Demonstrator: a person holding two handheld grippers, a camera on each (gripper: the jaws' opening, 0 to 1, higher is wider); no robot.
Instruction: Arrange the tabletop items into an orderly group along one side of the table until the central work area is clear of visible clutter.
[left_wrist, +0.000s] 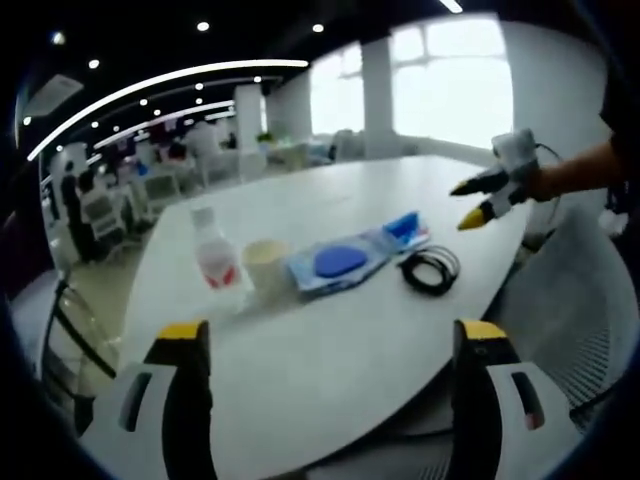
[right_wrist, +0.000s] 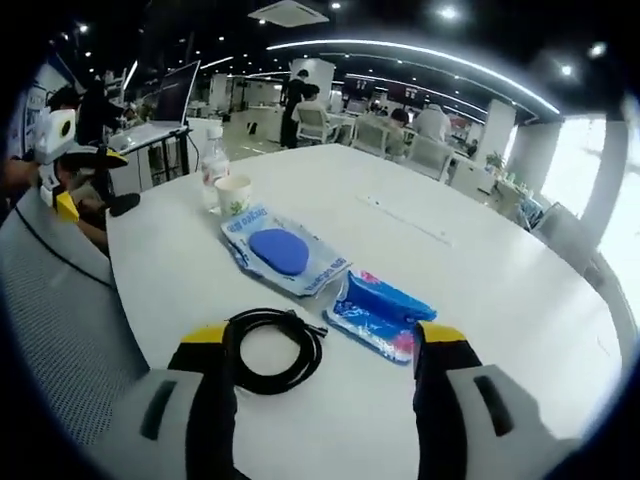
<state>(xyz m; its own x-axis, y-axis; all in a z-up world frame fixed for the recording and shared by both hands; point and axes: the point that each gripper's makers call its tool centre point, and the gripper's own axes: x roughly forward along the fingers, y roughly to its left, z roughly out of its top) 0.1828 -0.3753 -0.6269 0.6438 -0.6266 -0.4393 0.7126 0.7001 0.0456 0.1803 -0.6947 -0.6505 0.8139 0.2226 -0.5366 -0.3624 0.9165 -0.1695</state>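
In the left gripper view, my left gripper (left_wrist: 335, 345) hangs over the white table (left_wrist: 330, 400), its yellow-tipped fingers (left_wrist: 183, 332) spread wide and holding nothing. Ahead of them the items sit in a loose row: a clear plastic bottle (left_wrist: 213, 250) with a red label, a pale paper cup (left_wrist: 264, 268) just beside it, a clear packet with a blue disc (left_wrist: 338, 262), a smaller blue wrapped packet (left_wrist: 405, 228) touching that packet's far end, and a coiled black cable (left_wrist: 431, 269) near the table's edge. Bare tabletop lies between my fingers and the row. My right gripper (left_wrist: 472, 203) hovers beyond the cable, jaws parted, empty.

In the right gripper view, my right gripper (right_wrist: 325, 345) is spread apart, gripping nothing. The cable (right_wrist: 272, 350) lies just ahead of my left-side finger; the blue wrapped packet (right_wrist: 378, 313) sits between the fingers, further out. Past them come the disc packet (right_wrist: 281, 253), cup (right_wrist: 233, 194) and bottle (right_wrist: 212, 160). Broad clear table (right_wrist: 500, 290) opens off my right-side finger; the rounded edge runs close on the other side. My left gripper (right_wrist: 62, 165) shows there, beyond that edge.
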